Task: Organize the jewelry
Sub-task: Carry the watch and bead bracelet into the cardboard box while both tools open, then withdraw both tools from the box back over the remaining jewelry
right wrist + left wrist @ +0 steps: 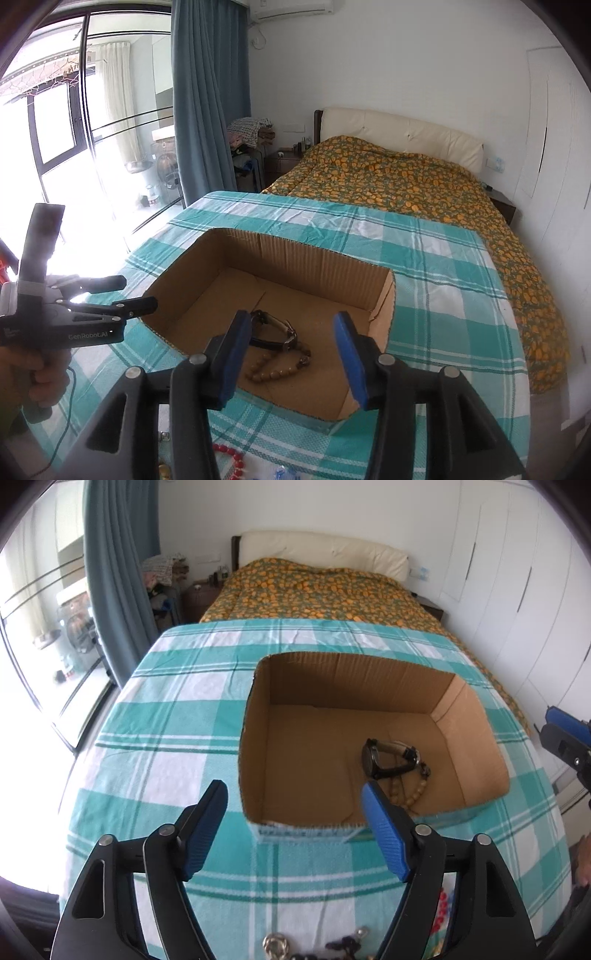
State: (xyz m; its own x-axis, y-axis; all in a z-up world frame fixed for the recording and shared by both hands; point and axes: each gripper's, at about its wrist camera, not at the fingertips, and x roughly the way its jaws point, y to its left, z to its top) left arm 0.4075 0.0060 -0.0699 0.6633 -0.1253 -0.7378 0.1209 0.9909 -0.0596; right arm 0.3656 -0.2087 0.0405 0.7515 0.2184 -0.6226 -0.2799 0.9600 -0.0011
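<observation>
An open cardboard box (255,716) (207,273) sits on the teal checked cloth. Inside lie a dark wristwatch (384,758) (275,332) and a brown bead bracelet (410,794) (275,367). My left gripper (295,797) is open and empty, above the box's near-left edge; it also shows in the right wrist view (122,293). My right gripper (291,325) is open and empty, above the box's near side; its tip shows in the left wrist view (569,734). Loose jewelry lies on the cloth near me: a metal chain (275,945), a dark piece (343,943), red beads (441,912) (231,458).
The table with the checked cloth (166,709) (443,295) stands in front of a bed with an orange-patterned cover (314,587) (406,177). A window and blue curtain (207,99) are to the left. White wardrobe doors (517,590) are to the right.
</observation>
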